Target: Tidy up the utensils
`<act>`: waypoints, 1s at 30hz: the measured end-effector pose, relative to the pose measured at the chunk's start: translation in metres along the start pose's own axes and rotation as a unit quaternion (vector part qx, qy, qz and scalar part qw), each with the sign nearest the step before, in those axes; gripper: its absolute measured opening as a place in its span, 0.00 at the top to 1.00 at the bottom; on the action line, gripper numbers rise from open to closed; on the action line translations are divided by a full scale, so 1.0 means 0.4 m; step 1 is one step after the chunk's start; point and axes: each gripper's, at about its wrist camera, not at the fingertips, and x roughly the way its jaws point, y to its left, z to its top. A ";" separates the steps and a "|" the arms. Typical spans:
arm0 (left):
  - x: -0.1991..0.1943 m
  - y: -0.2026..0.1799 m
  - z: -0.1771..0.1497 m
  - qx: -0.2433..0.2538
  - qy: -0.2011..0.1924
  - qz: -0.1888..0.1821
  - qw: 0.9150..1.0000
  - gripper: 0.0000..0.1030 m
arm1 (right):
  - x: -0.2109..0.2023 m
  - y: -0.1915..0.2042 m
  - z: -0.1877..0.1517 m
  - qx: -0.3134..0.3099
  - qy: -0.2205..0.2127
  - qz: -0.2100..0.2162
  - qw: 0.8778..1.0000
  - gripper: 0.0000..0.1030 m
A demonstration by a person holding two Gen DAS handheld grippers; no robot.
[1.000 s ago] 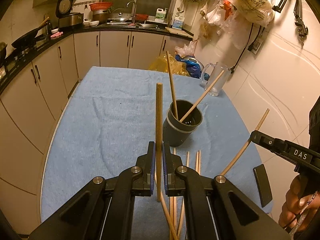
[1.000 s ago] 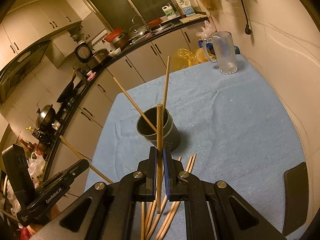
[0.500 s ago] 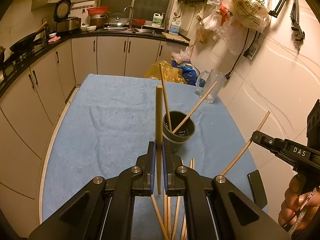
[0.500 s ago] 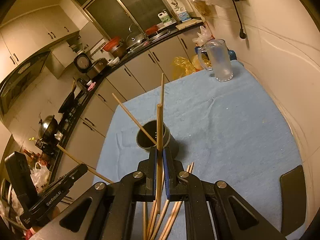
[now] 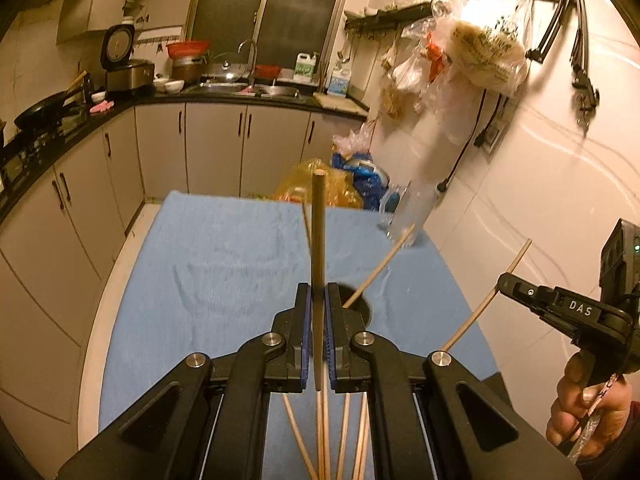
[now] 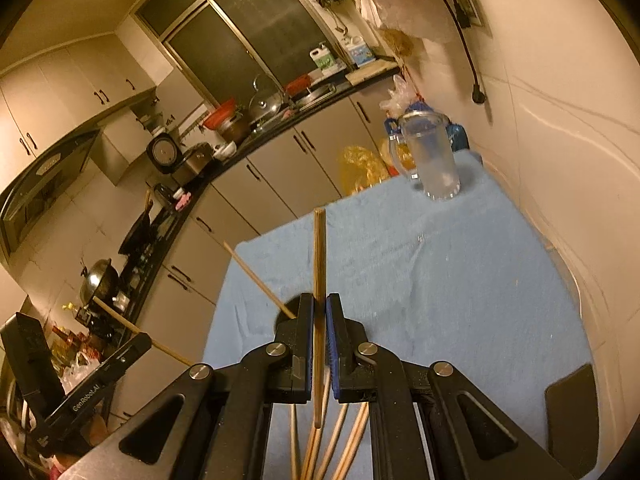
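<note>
A blue terry cloth (image 5: 224, 280) with a soft, nubby weave covers the table and fills the middle of both wrist views. Its far edge runs toward 12 o'clock, where pale flat-fronted cabinets (image 5: 216, 148) stand under a dark glossy counter.

On the cloth, a clear ribbed plastic pitcher (image 6: 434, 162) with a handle stands at 1 o'clock in the right wrist view, near the white tiled wall.

A dark round utensil cup (image 5: 358, 308) sits just beyond the left gripper's tips, mostly hidden by them; a slim wooden chopstick in the cup (image 5: 380, 266) leans out toward 1 o'clock.

The left gripper (image 5: 318, 320), matte black with blue pads, is pinched tight on an upright chopstick (image 5: 319, 240), a straight round wooden rod reaching up to 12 o'clock. The right gripper (image 6: 319, 340), of the same build, is likewise clamped on its own chopstick (image 6: 319, 264), which stands nearly vertical.

In the left wrist view the right gripper shows at 3 o'clock with a person's hand (image 5: 588, 408) wrapped round its handle.

Loose chopsticks (image 5: 344, 432), thin and pale, lie fanned on the cloth at 6 o'clock beneath the left gripper's body.
</note>
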 end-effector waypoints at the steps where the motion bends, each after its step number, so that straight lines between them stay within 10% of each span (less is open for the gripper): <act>1: -0.002 -0.002 0.012 -0.001 -0.003 -0.001 1.000 0.94 | -0.001 0.001 0.009 0.001 -0.003 0.001 1.000 0.94; 14: 0.052 -0.039 0.152 0.002 -0.025 -0.003 1.000 0.94 | 0.036 0.050 0.149 0.007 -0.039 0.005 0.999 0.94; 30: 0.260 -0.006 0.108 -0.021 0.039 0.025 0.999 0.94 | 0.222 0.007 0.171 0.011 0.000 -0.025 1.000 0.94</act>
